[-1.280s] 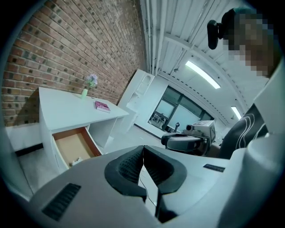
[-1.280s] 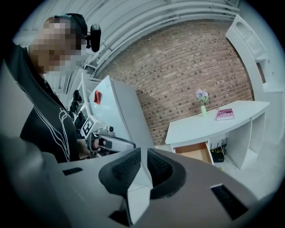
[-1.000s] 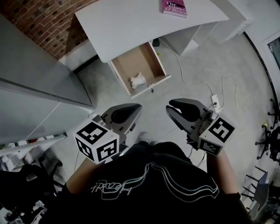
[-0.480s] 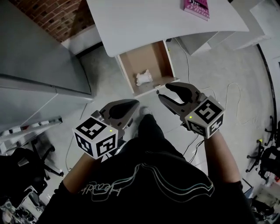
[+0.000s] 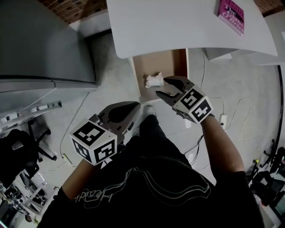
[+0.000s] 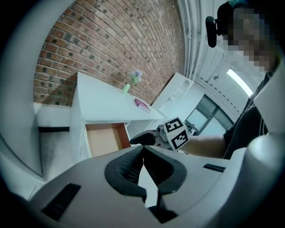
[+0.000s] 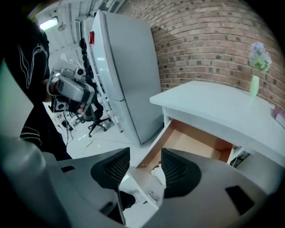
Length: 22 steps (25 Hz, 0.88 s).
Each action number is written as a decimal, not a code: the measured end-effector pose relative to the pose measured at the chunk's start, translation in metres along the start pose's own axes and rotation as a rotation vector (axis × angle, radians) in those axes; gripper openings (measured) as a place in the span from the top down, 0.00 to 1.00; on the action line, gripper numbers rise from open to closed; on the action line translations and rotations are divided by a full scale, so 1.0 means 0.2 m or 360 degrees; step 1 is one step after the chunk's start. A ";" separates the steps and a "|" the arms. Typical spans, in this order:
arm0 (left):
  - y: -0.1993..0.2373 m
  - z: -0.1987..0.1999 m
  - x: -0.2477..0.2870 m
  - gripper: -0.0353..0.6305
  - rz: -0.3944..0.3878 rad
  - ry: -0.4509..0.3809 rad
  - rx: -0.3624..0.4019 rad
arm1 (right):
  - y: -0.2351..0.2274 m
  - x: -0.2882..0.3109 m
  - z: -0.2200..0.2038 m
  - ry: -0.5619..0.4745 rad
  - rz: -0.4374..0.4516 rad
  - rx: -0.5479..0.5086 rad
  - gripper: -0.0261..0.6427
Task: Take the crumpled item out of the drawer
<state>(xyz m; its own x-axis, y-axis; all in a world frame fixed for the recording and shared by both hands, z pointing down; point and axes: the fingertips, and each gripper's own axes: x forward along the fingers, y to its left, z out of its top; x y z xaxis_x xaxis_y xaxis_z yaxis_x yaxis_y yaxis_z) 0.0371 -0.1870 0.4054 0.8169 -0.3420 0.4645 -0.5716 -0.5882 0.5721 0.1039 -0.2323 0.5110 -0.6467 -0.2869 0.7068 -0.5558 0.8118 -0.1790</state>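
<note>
The crumpled white item (image 5: 154,80) lies on the brown floor of the open drawer (image 5: 171,62) under the white desk. My right gripper (image 5: 161,87) reaches over the drawer's front edge, just right of the item. Its jaws are opening, with nothing pressed between them. In the right gripper view the gripper (image 7: 145,167) looks down at the drawer (image 7: 196,140), and a ragged white bit of the item (image 7: 158,173) shows beside the right finger. My left gripper (image 5: 122,111) hangs back near my body, shut and empty; in its own view (image 6: 142,149) the pads meet.
A pink book (image 5: 231,13) lies on the white desk (image 5: 178,26), and a green vase with a flower (image 7: 256,67) stands on it too. A tall grey fridge (image 5: 44,44) stands left of the drawer. Cables and a power strip (image 5: 222,120) lie on the floor at right.
The view has closed in on the desk. My right gripper has gone forward to the drawer beside the item and its jaws have spread apart. The left gripper has stayed shut near my body.
</note>
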 end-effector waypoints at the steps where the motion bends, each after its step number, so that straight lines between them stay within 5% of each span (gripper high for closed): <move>1: 0.04 0.00 0.00 0.91 0.0014 -0.0001 -0.0012 | -0.03 0.07 -0.02 0.0034 0.0007 -0.0027 0.64; 12: 0.33 -0.19 0.12 0.91 0.0170 0.0009 -0.0232 | -0.23 0.57 -0.38 0.0390 0.0134 -0.0290 0.64; 22: 0.52 -0.35 0.18 0.91 0.0260 -0.0007 -0.0356 | -0.38 0.87 -0.61 0.0575 0.0110 -0.0466 0.64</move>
<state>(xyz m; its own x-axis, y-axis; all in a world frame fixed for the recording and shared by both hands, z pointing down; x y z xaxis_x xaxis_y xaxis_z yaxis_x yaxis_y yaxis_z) 0.0004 -0.2095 0.5289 0.7124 -0.4228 0.5602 -0.6984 -0.3486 0.6250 0.0987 -0.2821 0.7311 -0.4248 -0.0739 0.9022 -0.3132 0.9471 -0.0699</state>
